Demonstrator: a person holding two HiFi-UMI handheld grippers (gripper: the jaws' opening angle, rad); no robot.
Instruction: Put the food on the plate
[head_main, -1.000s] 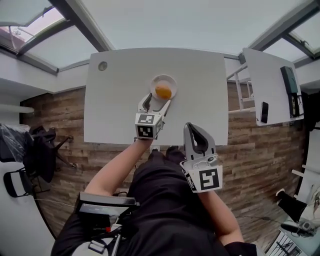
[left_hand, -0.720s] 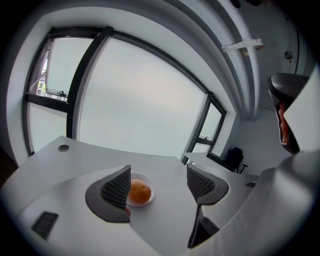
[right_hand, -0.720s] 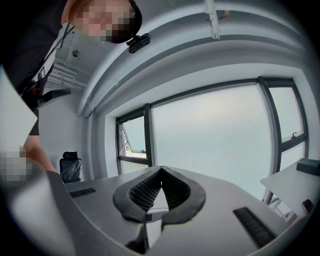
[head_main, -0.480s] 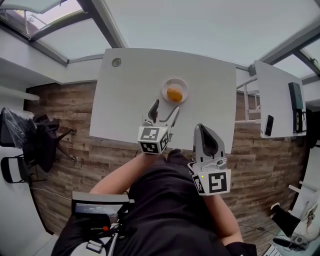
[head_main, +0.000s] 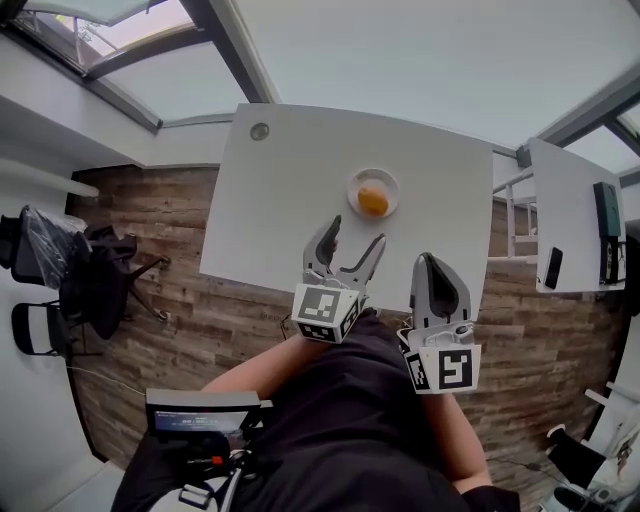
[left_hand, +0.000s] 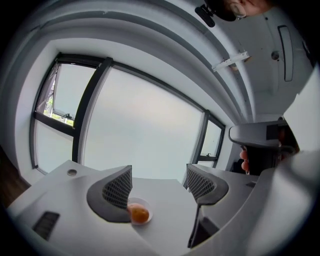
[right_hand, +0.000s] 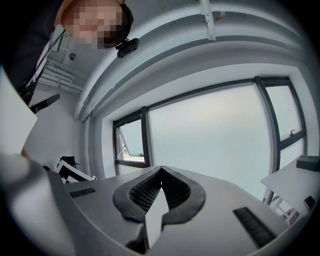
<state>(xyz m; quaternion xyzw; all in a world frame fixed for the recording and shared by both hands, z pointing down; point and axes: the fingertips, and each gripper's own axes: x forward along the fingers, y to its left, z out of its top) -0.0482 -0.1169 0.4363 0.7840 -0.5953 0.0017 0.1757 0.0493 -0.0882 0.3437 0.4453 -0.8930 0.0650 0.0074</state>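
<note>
Here we hold the left gripper (head_main: 352, 240) over the near edge of the smooth white table (head_main: 280, 170), forearm reaching forward. Its ribbed grey pads (left_hand: 118, 187) are spread wide with nothing between them. Beyond its tips, well apart, the round orange food (head_main: 373, 201) sits on the small round white plate (head_main: 353, 186). Further right, the right gripper (head_main: 433, 265) hangs at the table edge, jaws pressed together, empty.
</note>
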